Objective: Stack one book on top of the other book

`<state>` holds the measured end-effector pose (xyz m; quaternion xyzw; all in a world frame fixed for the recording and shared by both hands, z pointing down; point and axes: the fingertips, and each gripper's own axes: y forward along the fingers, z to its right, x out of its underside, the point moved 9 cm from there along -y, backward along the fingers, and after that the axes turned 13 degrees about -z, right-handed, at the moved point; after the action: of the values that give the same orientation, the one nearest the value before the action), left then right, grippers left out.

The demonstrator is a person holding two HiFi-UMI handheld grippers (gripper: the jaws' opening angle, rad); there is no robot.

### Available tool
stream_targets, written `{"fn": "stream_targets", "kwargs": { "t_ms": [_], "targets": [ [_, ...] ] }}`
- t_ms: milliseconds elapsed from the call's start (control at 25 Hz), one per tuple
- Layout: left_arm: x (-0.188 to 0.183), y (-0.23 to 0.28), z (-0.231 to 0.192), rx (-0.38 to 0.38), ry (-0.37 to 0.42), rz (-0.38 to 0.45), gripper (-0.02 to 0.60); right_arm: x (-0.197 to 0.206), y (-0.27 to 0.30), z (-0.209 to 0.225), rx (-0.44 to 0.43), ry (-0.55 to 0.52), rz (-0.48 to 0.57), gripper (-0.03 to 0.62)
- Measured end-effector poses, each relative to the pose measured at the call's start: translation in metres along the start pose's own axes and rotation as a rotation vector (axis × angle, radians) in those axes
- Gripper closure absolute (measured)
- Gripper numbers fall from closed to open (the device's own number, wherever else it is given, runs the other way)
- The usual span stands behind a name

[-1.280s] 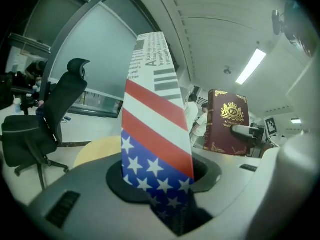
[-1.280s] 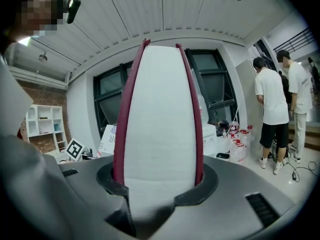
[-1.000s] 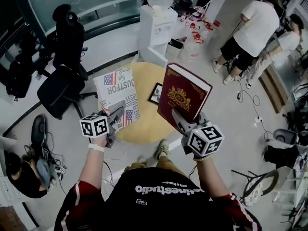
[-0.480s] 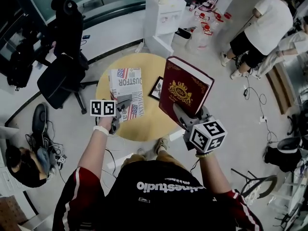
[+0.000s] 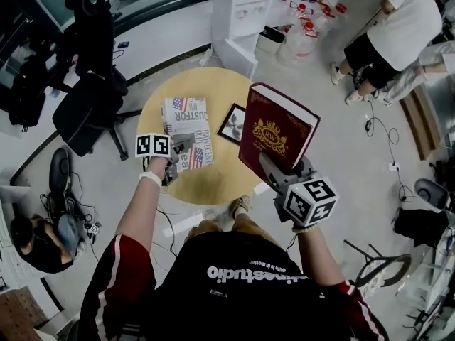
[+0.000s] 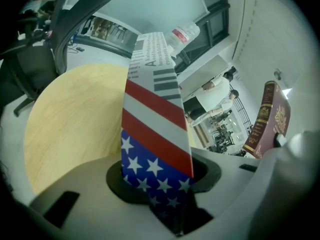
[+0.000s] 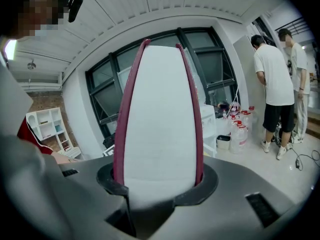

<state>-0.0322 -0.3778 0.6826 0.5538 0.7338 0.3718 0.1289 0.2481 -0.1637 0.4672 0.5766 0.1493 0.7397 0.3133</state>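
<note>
A stars-and-stripes book (image 5: 187, 128) lies almost flat over the left part of the round wooden table (image 5: 213, 183); I cannot tell if it touches the top. My left gripper (image 5: 175, 159) is shut on its near edge. In the left gripper view the flag cover (image 6: 152, 134) sits between the jaws of this gripper (image 6: 160, 184), with the tabletop (image 6: 70, 119) at the left. My right gripper (image 5: 281, 176) is shut on a maroon book with a gold crest (image 5: 277, 128), held tilted up above the table's right edge. Its white page edge (image 7: 160, 134) fills the right gripper view.
A small dark picture frame (image 5: 232, 123) lies on the table between the two books. A black office chair (image 5: 89, 112) stands at the table's left. Behind it are a white water dispenser (image 5: 242, 9) and water jugs (image 5: 313, 30). People (image 5: 398, 34) stand at the far right.
My left gripper has come down and rolled, bringing the flag book from a raised tilt to nearly flat over the table. The right gripper and the maroon book have sunk a little.
</note>
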Motion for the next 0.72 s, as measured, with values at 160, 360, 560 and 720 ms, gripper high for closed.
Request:
{"fn": "stream_targets", "kwargs": {
  "t_ms": [160,360,560,720],
  "targets": [
    [-0.005,0.007,-0.013,0.053,-0.067,-0.030,0.403,0.003,0.002,0.007,0.014,0.018,-0.006,0.367],
    [-0.009,0.009,-0.018,0.033,-0.073,-0.056,0.383,0.000,0.003,0.009,0.020,0.019,-0.007,0.367],
    [-0.008,0.009,-0.020,-0.061,-0.027,-0.082,0.309,0.001,0.004,0.009,0.024,0.018,-0.014,0.366],
    [-0.006,0.006,-0.022,-0.104,-0.037,-0.086,0.262,-0.003,0.003,0.007,0.022,0.010,-0.014,0.365]
  ]
}}
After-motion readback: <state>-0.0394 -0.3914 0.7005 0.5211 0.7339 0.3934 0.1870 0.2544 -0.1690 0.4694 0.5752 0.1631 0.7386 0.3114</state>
